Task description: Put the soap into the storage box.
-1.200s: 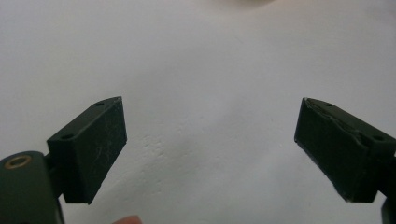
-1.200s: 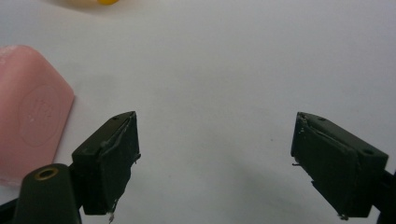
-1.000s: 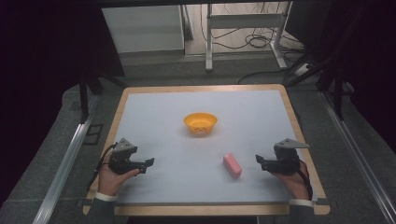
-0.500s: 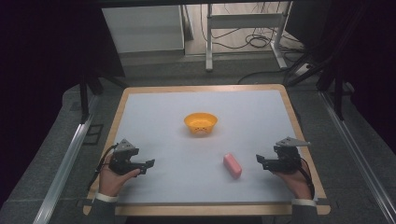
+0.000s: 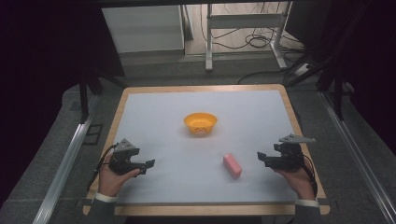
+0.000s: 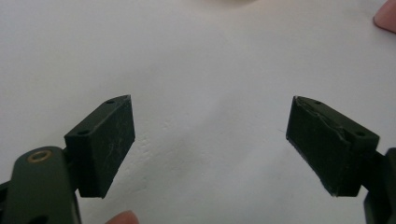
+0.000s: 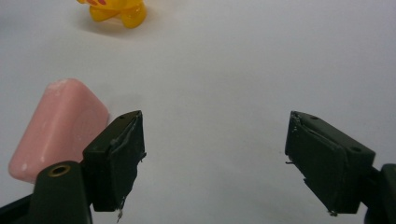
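An orange bowl (image 5: 200, 123) stands at the middle of the white table (image 5: 159, 116). To its right and nearer the front lies a pink bar (image 5: 232, 165). My right gripper (image 5: 260, 157) rests just right of the bar and points left at it. In the right gripper view my right gripper (image 7: 215, 149) is open; its jaws have just been closing a little with nothing between them, and the pink bar (image 7: 56, 126) lies outside the left jaw. My left gripper (image 5: 148, 164) sits at the front left, open over bare table (image 6: 210, 140).
A wooden rim (image 5: 201, 87) frames the table. Metal rails (image 5: 65, 163) run along the floor on both sides. Behind the table stand a white cabinet (image 5: 142, 28) and a metal frame (image 5: 247, 21) with loose cables.
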Demonstrator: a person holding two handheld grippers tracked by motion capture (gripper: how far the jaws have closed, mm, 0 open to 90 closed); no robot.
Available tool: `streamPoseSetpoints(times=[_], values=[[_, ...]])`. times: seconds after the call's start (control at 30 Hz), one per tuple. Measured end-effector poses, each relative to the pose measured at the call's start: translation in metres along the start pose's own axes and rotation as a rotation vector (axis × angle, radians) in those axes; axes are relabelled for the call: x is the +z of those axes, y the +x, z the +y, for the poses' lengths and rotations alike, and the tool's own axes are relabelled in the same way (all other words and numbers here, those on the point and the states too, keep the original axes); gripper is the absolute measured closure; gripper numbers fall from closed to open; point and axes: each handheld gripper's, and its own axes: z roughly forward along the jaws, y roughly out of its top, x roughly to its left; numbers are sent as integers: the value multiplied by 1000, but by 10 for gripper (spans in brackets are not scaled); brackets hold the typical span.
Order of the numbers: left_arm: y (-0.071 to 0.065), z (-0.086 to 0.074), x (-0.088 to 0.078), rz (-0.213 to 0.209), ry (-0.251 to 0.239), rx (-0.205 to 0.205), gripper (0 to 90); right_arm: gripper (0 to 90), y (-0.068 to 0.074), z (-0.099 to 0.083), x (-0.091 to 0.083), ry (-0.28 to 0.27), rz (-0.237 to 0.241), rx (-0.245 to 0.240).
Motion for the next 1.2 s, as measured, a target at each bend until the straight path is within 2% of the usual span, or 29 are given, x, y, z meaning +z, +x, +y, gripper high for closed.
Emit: streamPoseSetpoints(times=[0.13,0.33,0.57,0.73,0.9,1.2], values=[[0,0,-1,-5,-14,4,162,204,2,1,0,-3,9,-2],[3,1,-3,-17,-31,-12,168,204,7,2,2,4,17,-16],[-4,5,-11,-24,-60,18,169,199,17,4,3,22,10,-29],[-2,4,-9,-30,-45,17,169,205,28,15,0,18,9,-42],[1,3,-6,-37,-42,14,168,223,40,26,0,61,6,-76],[0,3,-2,-35,-22,15,163,243,50,44,-4,103,36,-91]])
